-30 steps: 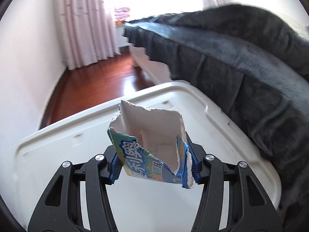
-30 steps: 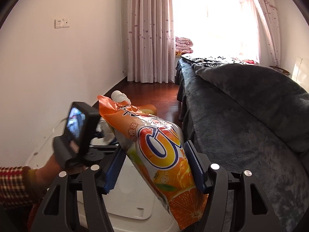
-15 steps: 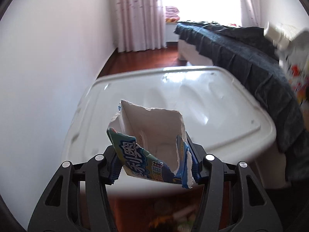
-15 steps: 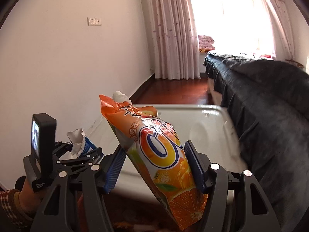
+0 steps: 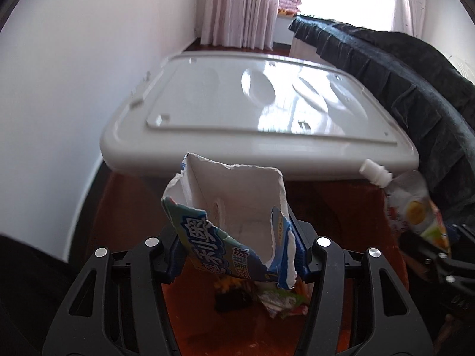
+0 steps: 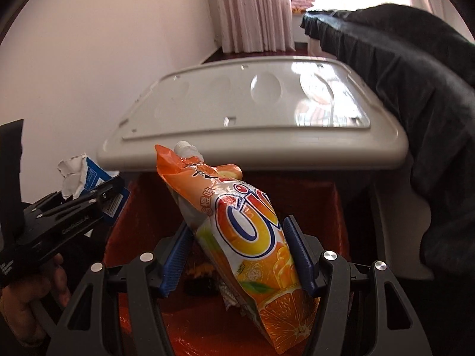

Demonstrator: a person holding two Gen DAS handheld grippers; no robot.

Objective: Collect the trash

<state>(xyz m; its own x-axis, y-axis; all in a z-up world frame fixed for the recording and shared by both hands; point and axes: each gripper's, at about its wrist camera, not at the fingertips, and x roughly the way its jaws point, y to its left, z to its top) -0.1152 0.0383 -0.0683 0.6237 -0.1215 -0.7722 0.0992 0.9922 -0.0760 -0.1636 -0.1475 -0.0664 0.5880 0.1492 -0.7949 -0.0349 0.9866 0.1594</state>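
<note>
My left gripper (image 5: 237, 255) is shut on a torn blue and white carton (image 5: 234, 222); it also shows in the right wrist view (image 6: 86, 178). My right gripper (image 6: 237, 255) is shut on an orange juice pouch (image 6: 246, 231) with a white spout, seen at the right in the left wrist view (image 5: 415, 207). Both hang over a red-lined trash bin (image 6: 297, 190) with several wrappers at its bottom (image 5: 279, 299).
A white plastic box lid (image 5: 267, 109) lies just beyond the bin. A dark grey blanket over a bed (image 5: 415, 83) runs along the right. A white wall (image 5: 74, 74) is on the left, pink curtains at the far end.
Both grippers have pulled back and tipped down, so the white lid has moved up in view and the red bin with trash now shows below the held items.
</note>
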